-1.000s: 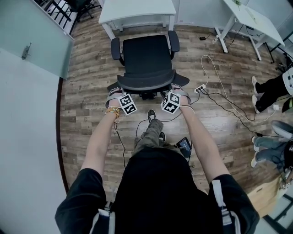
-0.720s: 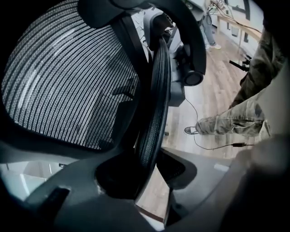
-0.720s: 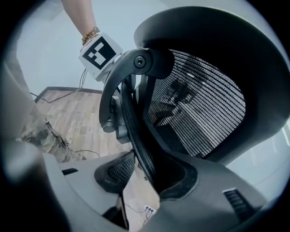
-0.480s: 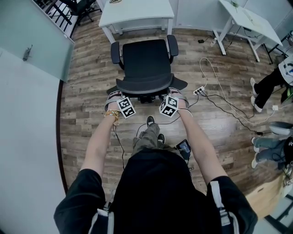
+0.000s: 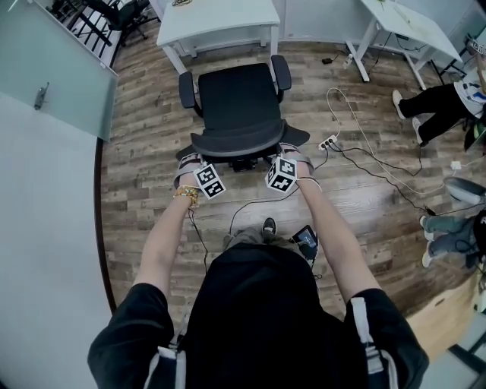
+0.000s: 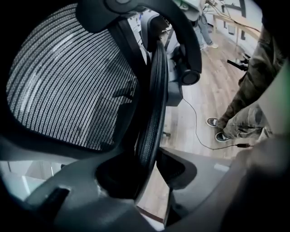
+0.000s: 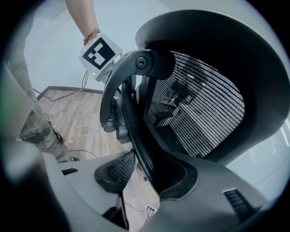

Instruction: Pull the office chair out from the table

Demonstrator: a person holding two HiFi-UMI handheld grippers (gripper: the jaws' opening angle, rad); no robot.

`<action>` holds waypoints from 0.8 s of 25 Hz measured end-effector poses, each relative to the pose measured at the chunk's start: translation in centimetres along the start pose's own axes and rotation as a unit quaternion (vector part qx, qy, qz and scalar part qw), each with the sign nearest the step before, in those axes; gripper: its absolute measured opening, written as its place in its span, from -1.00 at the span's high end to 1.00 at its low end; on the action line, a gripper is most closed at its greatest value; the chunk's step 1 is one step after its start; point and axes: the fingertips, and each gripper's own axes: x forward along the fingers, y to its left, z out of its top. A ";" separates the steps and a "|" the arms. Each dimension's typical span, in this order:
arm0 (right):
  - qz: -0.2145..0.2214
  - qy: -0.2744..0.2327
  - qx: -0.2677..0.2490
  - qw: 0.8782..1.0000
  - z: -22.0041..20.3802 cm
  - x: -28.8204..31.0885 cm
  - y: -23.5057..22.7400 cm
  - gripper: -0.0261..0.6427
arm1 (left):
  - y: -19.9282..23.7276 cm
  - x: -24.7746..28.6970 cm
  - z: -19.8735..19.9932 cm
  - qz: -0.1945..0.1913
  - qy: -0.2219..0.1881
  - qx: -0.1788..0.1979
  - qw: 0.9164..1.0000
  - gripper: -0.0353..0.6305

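Chair (image 5: 235, 99) at upper centre, just below tabletop (image 5: 220, 19). Pinched at backrest rim by left hand-held gripper (image 6: 147, 159) and right hand-held gripper (image 7: 145, 172), lower centre.

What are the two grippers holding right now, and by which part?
The office chair, by the rim of its mesh backrest: left gripper on its left side, right gripper on its right.
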 end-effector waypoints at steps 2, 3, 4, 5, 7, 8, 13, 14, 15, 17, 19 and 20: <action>0.003 0.003 0.001 1.000 -0.2 -0.3 0.3 0.49 | -0.4 -0.3 0.1 0.004 -0.004 0.004 1.000 0.42; 0.003 0.004 0.001 1.000 -0.2 -0.4 0.3 0.49 | -0.5 -0.4 0.2 0.006 -0.007 0.005 1.000 0.41; 0.003 0.004 0.001 1.000 -0.3 -0.6 0.5 0.49 | -0.6 -0.5 0.2 0.008 -0.009 0.007 1.000 0.41; 0.004 0.005 0.002 1.000 -0.3 -0.7 0.6 0.49 | -0.7 -0.7 0.3 0.010 -0.012 0.008 1.000 0.41; 0.005 0.006 0.006 1.000 -0.2 -0.9 1.1 0.49 | -1.0 -0.9 0.1 0.006 -0.012 0.010 1.000 0.41; 0.005 0.006 0.008 1.000 -0.2 -0.9 1.4 0.49 | -1.2 -0.9 0.0 0.001 -0.012 0.009 1.000 0.41; 0.008 0.012 0.013 1.000 0.1 -1.6 2.6 0.49 | -2.1 -1.4 -0.5 -0.009 -0.013 0.003 1.000 0.41; 0.008 0.011 0.013 1.000 0.1 -1.8 2.9 0.49 | -2.3 -1.6 -0.5 -0.007 -0.014 0.004 1.000 0.41; 0.008 0.011 0.013 1.000 0.1 -1.9 3.0 0.49 | -2.4 -1.7 -0.5 -0.005 -0.016 0.006 1.000 0.41; 0.009 0.013 0.015 1.000 0.1 -2.0 3.4 0.49 | -2.6 -1.9 -0.6 0.000 -0.021 0.010 1.000 0.40; 0.012 0.018 0.016 1.000 0.2 -2.1 3.7 0.49 | -2.8 -2.0 -0.8 0.004 -0.024 0.015 1.000 0.40; 0.013 0.019 0.016 1.000 0.3 -2.1 3.8 0.49 | -2.9 -2.1 -0.9 0.004 -0.025 0.016 1.000 0.40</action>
